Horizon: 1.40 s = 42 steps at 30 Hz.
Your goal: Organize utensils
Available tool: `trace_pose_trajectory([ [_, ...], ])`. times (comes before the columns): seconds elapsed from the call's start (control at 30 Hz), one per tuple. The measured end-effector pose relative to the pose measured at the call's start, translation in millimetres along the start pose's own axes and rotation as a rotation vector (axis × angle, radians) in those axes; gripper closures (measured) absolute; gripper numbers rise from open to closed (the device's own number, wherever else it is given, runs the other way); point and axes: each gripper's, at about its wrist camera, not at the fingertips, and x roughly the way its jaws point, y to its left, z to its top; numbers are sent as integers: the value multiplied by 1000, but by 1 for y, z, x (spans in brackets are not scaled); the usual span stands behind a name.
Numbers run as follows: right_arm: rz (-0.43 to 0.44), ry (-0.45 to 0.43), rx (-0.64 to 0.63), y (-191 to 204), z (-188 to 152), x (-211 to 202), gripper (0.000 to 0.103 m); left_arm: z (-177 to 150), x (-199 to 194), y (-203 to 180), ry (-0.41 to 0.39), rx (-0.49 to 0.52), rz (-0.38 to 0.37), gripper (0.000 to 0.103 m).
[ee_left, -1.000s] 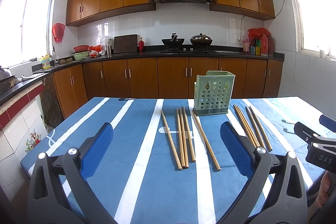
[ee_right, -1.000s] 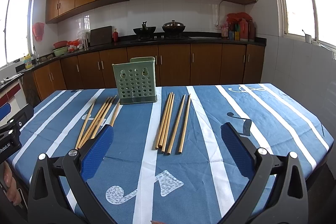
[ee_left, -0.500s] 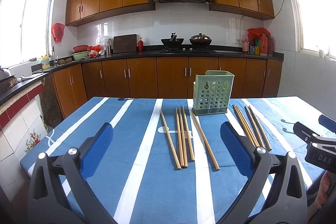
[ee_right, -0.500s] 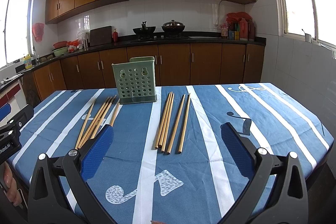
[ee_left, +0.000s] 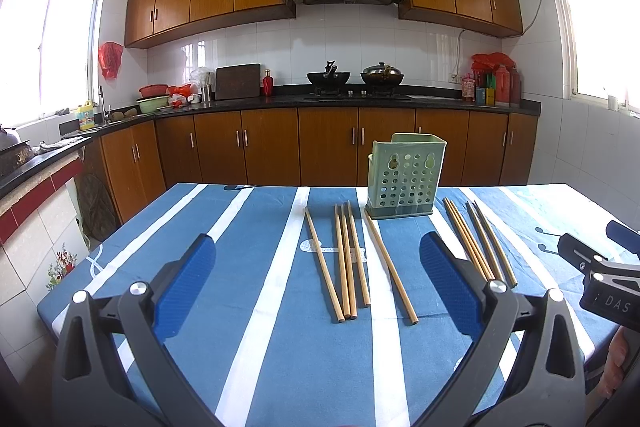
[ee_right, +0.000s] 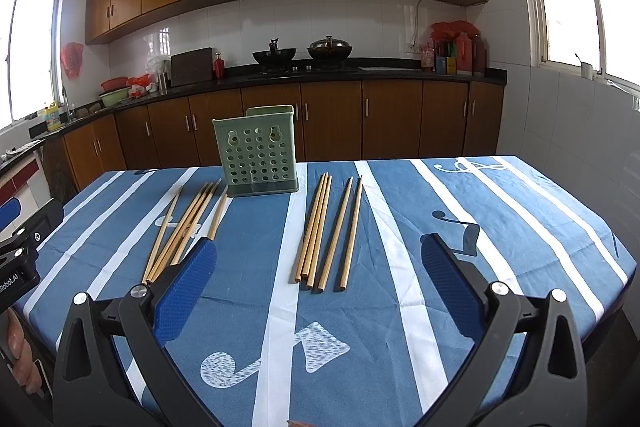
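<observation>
A green perforated utensil holder point(ee_left: 404, 177) point(ee_right: 258, 151) stands upright and looks empty at the far middle of the blue striped table point(ee_left: 240, 307) point(ee_right: 460, 227). Several wooden chopsticks point(ee_left: 348, 259) point(ee_right: 180, 227) lie flat left of it, and several more chopsticks point(ee_left: 476, 243) point(ee_right: 326, 231) lie right of it. My left gripper point(ee_left: 318, 279) is open and empty above the near table edge. My right gripper point(ee_right: 318, 279) is open and empty, also near the front edge, and shows at the left wrist view's right side point(ee_left: 600, 279).
Kitchen counters with wooden cabinets point(ee_left: 328, 143) run behind the table, with woks on a stove point(ee_left: 354, 79). A tiled counter point(ee_left: 36, 187) flanks the table's left. A tiled wall point(ee_right: 580, 131) stands to the right.
The left gripper's view has drifted very slightly; the chopsticks and holder have not moved. Both grippers stay open and empty.
</observation>
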Motion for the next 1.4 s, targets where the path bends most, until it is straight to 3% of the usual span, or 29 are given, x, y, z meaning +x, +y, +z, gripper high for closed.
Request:
trace_pose_trajectory([
  [1.2, 1, 45, 11, -4, -1, 15, 2, -11, 14, -2, 31, -1, -1, 4],
  [1.4, -14, 115, 90, -28, 11, 43, 2, -10, 34, 2, 96, 0, 36, 4],
])
